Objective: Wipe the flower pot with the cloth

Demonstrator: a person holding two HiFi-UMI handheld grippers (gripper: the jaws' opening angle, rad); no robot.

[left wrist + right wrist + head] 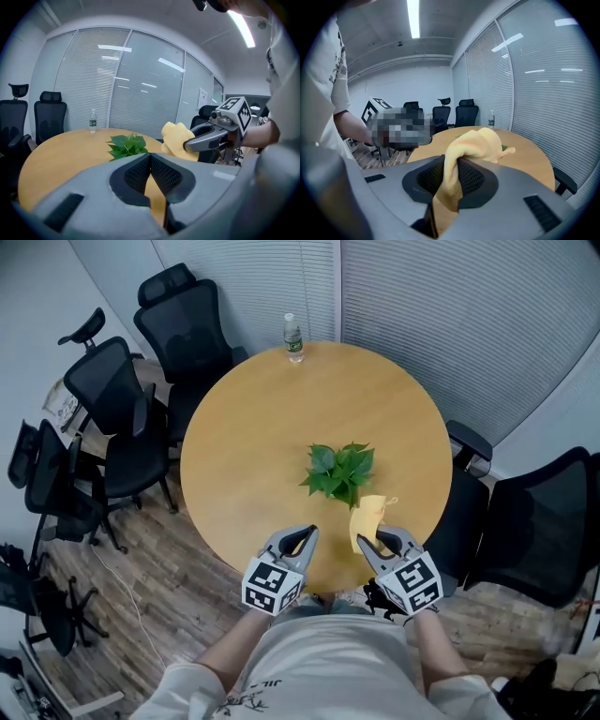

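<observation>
Grippers come first, both held over the near edge of the round table [234,456]. The left gripper [307,532] has its jaws pressed together with nothing between them. The right gripper [373,539] is clamped on a yellow cloth [367,515]: one fold runs down between the pads and the rest bunches up beyond the tips. That cloth looks soft and light and will drape and fold, so a pinch on a thick bunch should serve for wiping.

Just beyond the tips, near the table's middle, stands the plant [339,470]. Its leaves hide the flower pot in every view, so its material cannot be told. It is probably light enough to slide or tip under a push, and the free left gripper could steady it at the rim, below the delicate leaves.

At the far edge stands a water bottle [293,337], with black office chairs [122,418] off to the left.
</observation>
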